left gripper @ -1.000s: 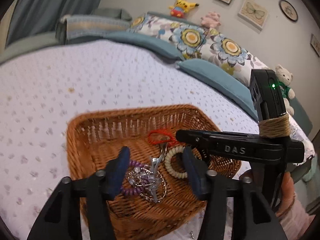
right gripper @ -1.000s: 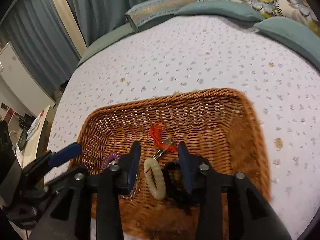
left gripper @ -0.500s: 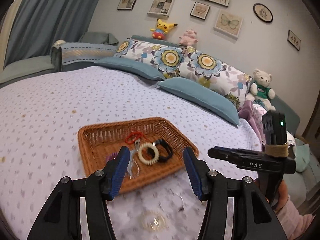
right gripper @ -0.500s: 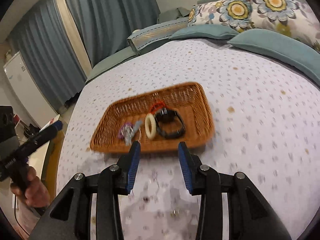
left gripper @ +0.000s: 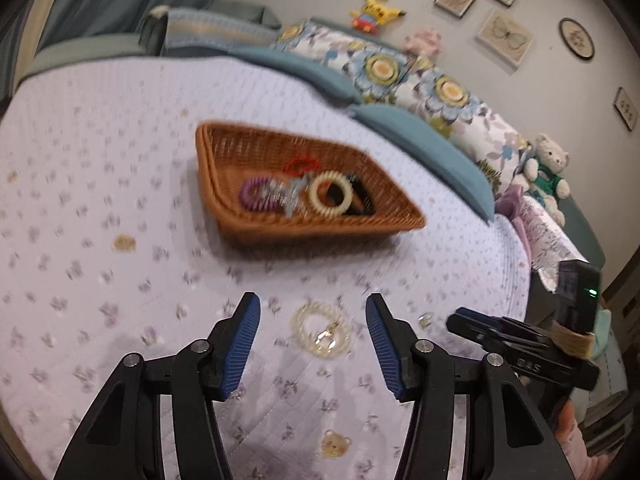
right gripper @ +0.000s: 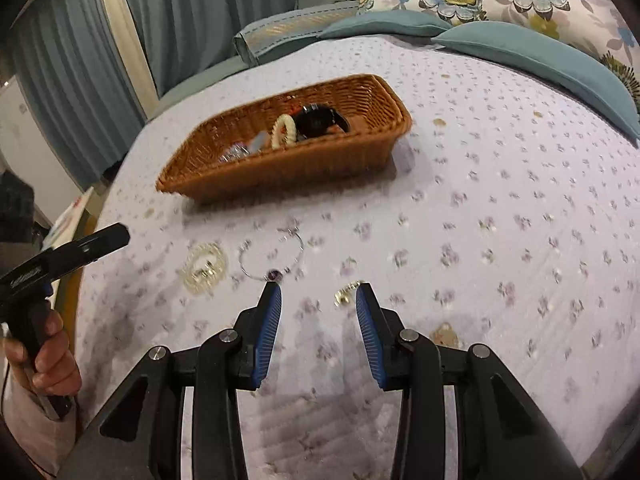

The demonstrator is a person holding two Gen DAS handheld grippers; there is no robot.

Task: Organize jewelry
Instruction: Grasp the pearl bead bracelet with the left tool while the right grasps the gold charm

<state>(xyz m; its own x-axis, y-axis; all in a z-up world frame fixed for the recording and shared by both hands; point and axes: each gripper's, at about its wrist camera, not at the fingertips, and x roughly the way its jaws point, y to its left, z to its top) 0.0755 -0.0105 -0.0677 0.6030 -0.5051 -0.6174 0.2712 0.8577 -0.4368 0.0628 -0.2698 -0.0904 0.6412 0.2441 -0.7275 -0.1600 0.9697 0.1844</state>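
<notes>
Both of your grippers are out of the wicker basket (left gripper: 224, 200) now; a second ago they were down inside it, over the jewelry. The basket sits farther up the bedspread (left gripper: 100, 128), and it holds a purple coil band (left gripper: 256, 196), a cream coil band (left gripper: 332, 196), a black watch (right gripper: 320, 120), a red cord (left gripper: 300, 164) and some silvery bits too blurred to name. Your left gripper (left gripper: 312, 344) hangs over the bedspread with its blue pads apart and nothing between them pressed; its jaws have just closed slightly. A pearl bracelet (left gripper: 322, 330) lies flat on the cloth in the gap between the pads, touching neither. Your right gripper (right gripper: 318, 328) is also spread and empty, same gap as before. A small gold piece (right gripper: 346, 294) lies on the bedspread just inside its right pad; contact is unclear. A thin silver chain with a purple stone (right gripper: 274, 260) lies ahead of its left pad, beside the pearl bracelet. In the left wrist view the right gripper shows at the lower right; in the right wrist view your hand (right gripper: 48, 360) holds the left gripper's handle at the left edge. Half a second ago the pearl bracelet was at the bottom of the left view; now it is centred between the pads.
</notes>
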